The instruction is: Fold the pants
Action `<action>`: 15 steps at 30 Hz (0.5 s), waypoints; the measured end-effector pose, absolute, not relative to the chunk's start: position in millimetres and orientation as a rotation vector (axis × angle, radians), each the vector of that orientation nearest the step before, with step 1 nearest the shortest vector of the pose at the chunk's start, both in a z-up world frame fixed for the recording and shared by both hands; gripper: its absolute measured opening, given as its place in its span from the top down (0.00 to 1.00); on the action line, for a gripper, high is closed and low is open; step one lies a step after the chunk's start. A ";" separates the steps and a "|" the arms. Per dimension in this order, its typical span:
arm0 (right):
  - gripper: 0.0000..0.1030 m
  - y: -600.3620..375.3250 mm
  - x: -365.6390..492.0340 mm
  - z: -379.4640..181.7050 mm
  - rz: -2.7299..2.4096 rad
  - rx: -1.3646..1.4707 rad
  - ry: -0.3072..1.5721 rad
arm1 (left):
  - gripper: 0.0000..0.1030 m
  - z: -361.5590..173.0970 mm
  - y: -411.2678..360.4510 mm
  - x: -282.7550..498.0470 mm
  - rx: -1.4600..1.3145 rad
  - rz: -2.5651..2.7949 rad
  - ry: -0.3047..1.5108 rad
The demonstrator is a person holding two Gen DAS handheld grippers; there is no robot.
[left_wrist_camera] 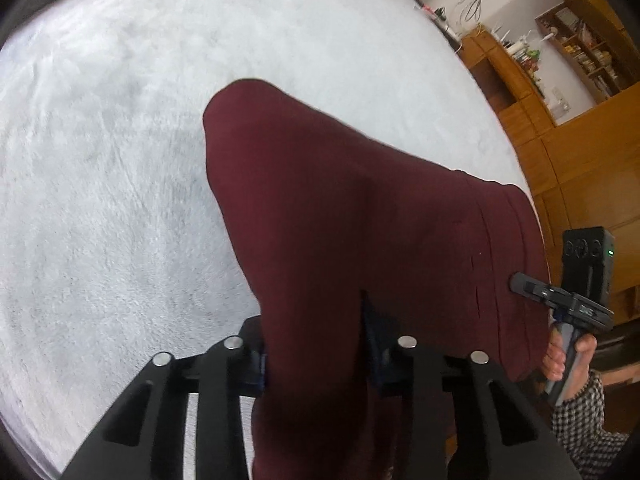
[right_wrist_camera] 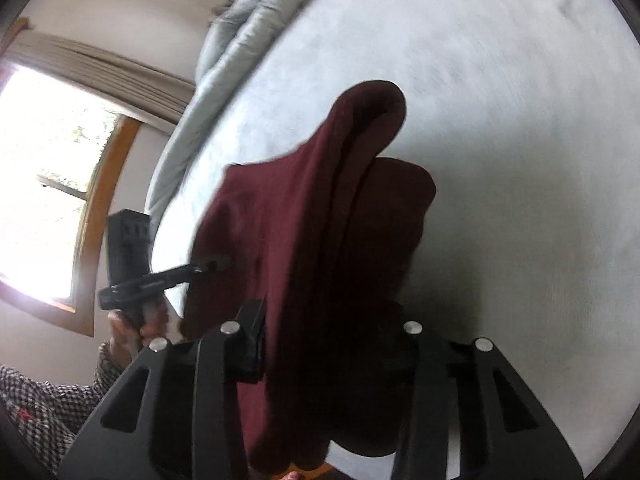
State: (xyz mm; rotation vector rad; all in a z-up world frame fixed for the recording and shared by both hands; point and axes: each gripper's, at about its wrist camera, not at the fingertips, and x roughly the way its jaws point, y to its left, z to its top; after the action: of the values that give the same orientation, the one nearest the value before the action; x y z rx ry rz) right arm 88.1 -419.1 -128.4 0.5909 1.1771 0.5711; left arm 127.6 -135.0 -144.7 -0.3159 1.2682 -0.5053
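Dark maroon pants (left_wrist_camera: 340,208) hang bunched above a white fluffy bed cover (left_wrist_camera: 120,160). In the left wrist view my left gripper (left_wrist_camera: 316,344) is shut on a thick fold of the cloth, which fills the gap between its fingers. At the pants' right edge, the right gripper (left_wrist_camera: 520,286) bites into the fabric. In the right wrist view my right gripper (right_wrist_camera: 324,332) is shut on the pants (right_wrist_camera: 320,220); its right finger is hidden under draped cloth. The left gripper (right_wrist_camera: 212,264) grips the pants' left edge there.
Wooden cabinets and shelves (left_wrist_camera: 560,100) stand beyond the bed's right edge. A pale blue quilt (right_wrist_camera: 224,60) lies along the bed's far side, next to a bright window (right_wrist_camera: 48,180). Hands with checked sleeves (left_wrist_camera: 580,420) hold both gripper handles.
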 end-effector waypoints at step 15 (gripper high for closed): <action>0.63 -438.9 203.6 -77.6 0.519 0.487 1.062 | 0.67 -97.3 -164.7 231.1 -0.329 -0.515 1.094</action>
State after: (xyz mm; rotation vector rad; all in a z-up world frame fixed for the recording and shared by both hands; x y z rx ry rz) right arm 203.6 -438.9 -77.6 0.4869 1.0624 0.5189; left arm 231.1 -164.7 -97.3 -0.3291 1.0935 -0.5148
